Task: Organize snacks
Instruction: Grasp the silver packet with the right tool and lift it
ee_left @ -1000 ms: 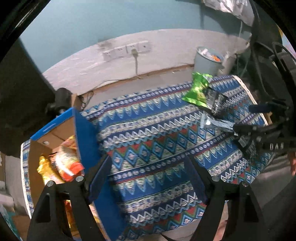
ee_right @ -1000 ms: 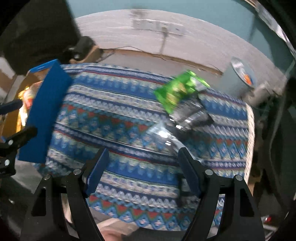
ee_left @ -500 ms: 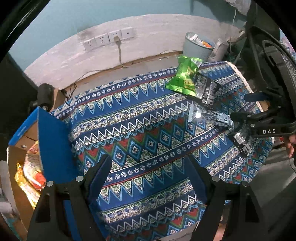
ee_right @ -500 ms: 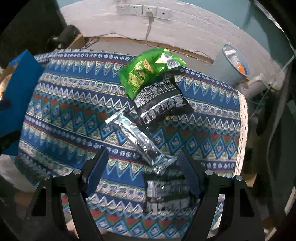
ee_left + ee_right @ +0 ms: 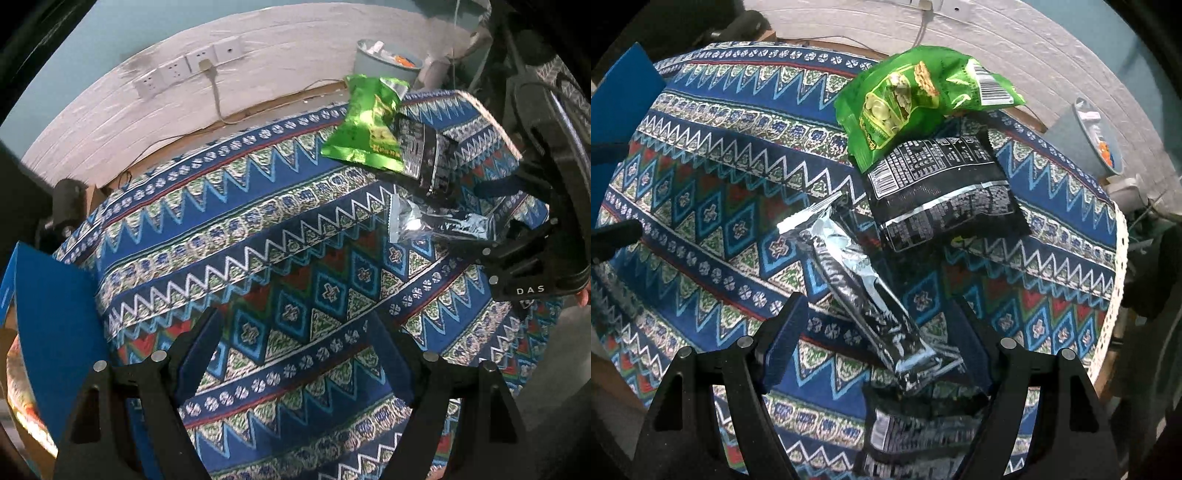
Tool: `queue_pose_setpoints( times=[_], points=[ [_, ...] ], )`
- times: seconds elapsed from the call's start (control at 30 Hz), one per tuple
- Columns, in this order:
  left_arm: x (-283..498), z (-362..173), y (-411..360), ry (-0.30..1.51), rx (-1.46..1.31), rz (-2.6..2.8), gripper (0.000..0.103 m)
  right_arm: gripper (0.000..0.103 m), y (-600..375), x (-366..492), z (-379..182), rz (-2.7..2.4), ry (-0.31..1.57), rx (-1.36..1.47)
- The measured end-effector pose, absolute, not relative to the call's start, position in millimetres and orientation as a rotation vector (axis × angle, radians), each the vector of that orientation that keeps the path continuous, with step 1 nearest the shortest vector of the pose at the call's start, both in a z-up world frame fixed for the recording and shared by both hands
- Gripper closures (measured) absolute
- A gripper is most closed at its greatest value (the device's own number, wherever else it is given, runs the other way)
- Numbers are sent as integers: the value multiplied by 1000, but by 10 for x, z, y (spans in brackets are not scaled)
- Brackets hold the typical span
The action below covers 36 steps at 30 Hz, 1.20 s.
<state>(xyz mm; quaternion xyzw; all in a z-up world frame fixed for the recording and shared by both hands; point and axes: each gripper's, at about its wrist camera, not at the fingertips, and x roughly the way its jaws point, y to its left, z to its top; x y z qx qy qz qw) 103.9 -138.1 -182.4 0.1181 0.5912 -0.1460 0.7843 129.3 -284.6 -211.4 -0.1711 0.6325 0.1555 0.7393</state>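
Four snack packets lay on the patterned cloth (image 5: 701, 177). The silver packet (image 5: 857, 288) ran from eleven to five o'clock between the right gripper (image 5: 879, 332) fingers, which gaped empty; light, crinkly, slippery, best pinched mid-body. A dark packet (image 5: 912, 435) beneath looked, perhaps, similar. The left gripper (image 5: 291, 354) hung wide open, holding nothing.
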Motion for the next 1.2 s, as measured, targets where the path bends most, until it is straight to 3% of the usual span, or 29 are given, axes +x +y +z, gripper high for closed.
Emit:
queue_pose_setpoints(
  times=[0.2,0.33,0.6,0.87,1.0,1.2],
  points=[
    [1080,-1972,-1466,1293,298,-323,21,27,-2863,1329,-2238,356,1386,-370],
    [1136,-2019,-1458,1306,285,-318,21,51,-2887,1352,-2311,373,1406,-348],
    [1218,-2021,-1447,1312,253,-309,21,72,-2890,1269,-2364,365,1448,-306],
    [1203,-2052,-1461,1317,266,-312,21,73,-2777,1135,-2391,334,1458,-238],
    [1188,-2076,-1457,1320,273,-311,21,65,-2738,1214,-2411,329,1438,-228],
    [1237,-2093,-1439,1322,256,-310,21,74,-2692,1346,-2358,330,1424,-212]
  ],
)
